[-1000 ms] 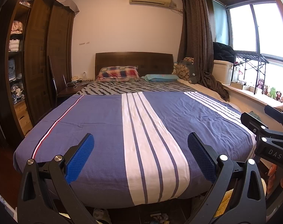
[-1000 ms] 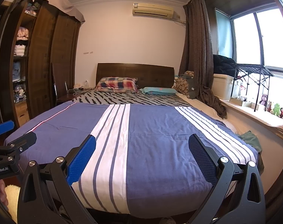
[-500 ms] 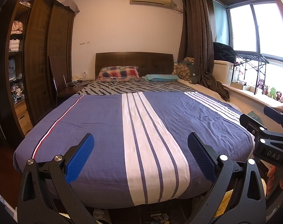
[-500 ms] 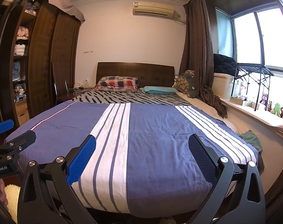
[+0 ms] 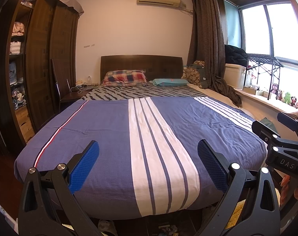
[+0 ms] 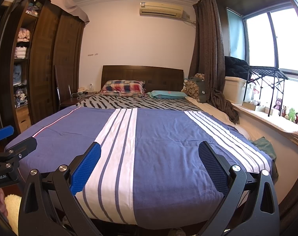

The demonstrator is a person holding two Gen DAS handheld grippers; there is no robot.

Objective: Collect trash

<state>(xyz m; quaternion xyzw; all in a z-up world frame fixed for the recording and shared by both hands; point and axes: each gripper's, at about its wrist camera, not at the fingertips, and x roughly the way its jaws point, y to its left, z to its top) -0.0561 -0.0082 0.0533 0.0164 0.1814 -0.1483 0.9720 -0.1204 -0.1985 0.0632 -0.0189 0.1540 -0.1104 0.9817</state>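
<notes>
Bedroom walls and a dark wooden headboard [image 5: 141, 64] are seen beyond a bed [image 5: 113, 137] spread with a blue cover crossed by white stripes. Both tongs are held level above the foot of that bed. The left tongs [image 5: 148, 165] are spread wide and released, nothing caught between the blue pads [image 5: 84, 167]. The right tongs [image 6: 149, 165] are likewise parted and released, with only bedcover framed between them. In the left wrist view the right tongs can be picked out at the far right edge, just beside the bed's corner. A plaid pillow [image 6: 123, 88] and a teal pillow [image 6: 167, 94] are laid against the headboard, near each other. A wardrobe [image 5: 40, 59] is stood along the left wall, an air conditioner [image 6: 160, 8] is mounted high above the bed, and stuffed toys [image 6: 291, 113] are lined on the windowsill. Some small clutter [image 5: 166, 228] is glimpsed on the floor under the bed's foot edge, too dim for it to be told as trash.
</notes>
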